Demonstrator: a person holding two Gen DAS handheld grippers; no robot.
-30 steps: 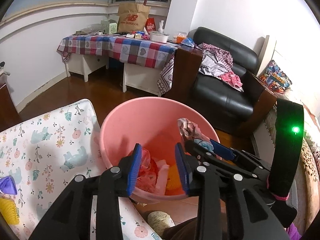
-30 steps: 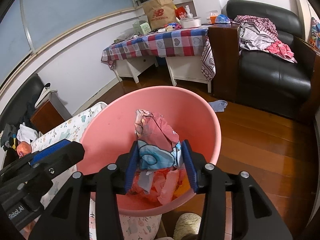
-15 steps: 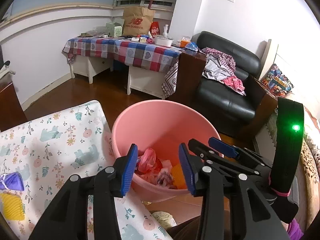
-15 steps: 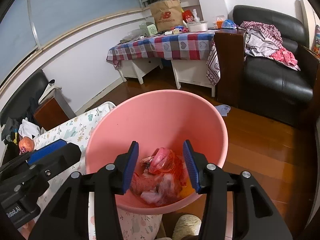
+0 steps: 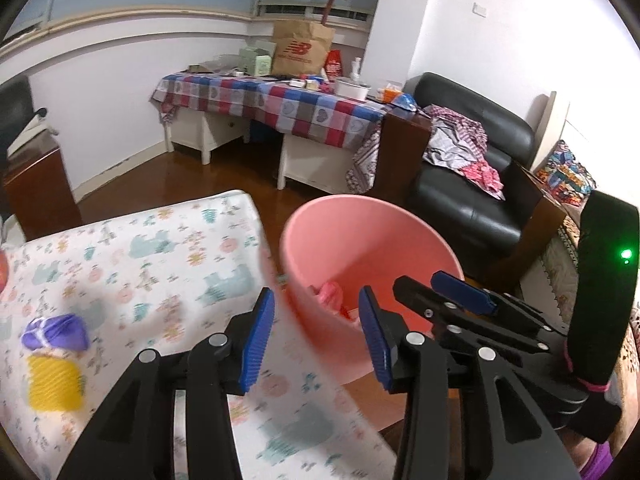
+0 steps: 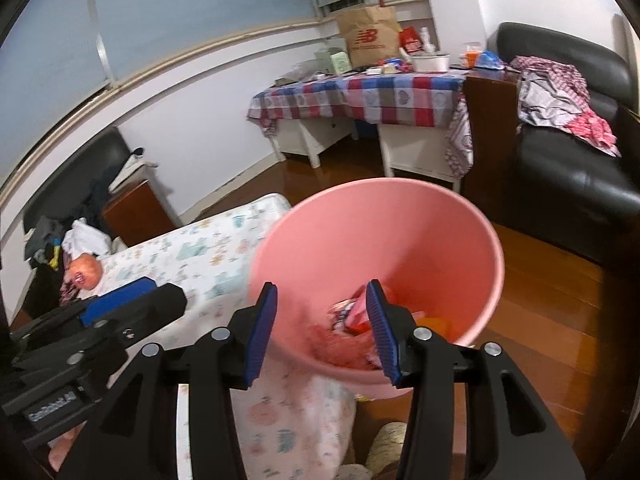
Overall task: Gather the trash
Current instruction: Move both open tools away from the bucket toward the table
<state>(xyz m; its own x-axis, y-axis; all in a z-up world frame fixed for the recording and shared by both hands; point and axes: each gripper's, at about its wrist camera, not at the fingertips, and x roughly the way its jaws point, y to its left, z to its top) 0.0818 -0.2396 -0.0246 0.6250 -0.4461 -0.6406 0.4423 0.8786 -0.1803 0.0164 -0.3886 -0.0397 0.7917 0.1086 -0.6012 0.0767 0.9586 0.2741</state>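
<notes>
Beside the corner of the bed (image 5: 168, 264), on the wooden floor (image 6: 560, 312), stands the pink bin (image 6: 400, 216). It is placed so close to the mattress that things picked from the flowered sheet can be dropped in with a short reach. Inside it lies the trash (image 6: 352, 320) that is collected so far: crumpled pink and red wrappers and a bit of orange at the bottom.

The left claw (image 5: 316, 340) has its blue pads apart with nothing between them. Its jaws have just been opening wider, and I judge this is a preparation for a next pick. It points now over the edge of the sheet, more to the bed than to the bin. The right claw (image 6: 322, 330) is also apart and empty. It hangs above the near rim of the bin, with the trash showing through the gap, so I think its load is already let go.

On the sheet, well apart from the bin, lie a purple bundle (image 5: 56, 332) and a yellow ribbed pad (image 5: 54, 384), touching or nearly touching each other; both are blurred. They look like the next things to collect, though I cannot be sure that they are trash. At the far end of the bed an orange-pink round thing (image 6: 82, 272) rests near a pile of clothes (image 6: 86, 238).
</notes>
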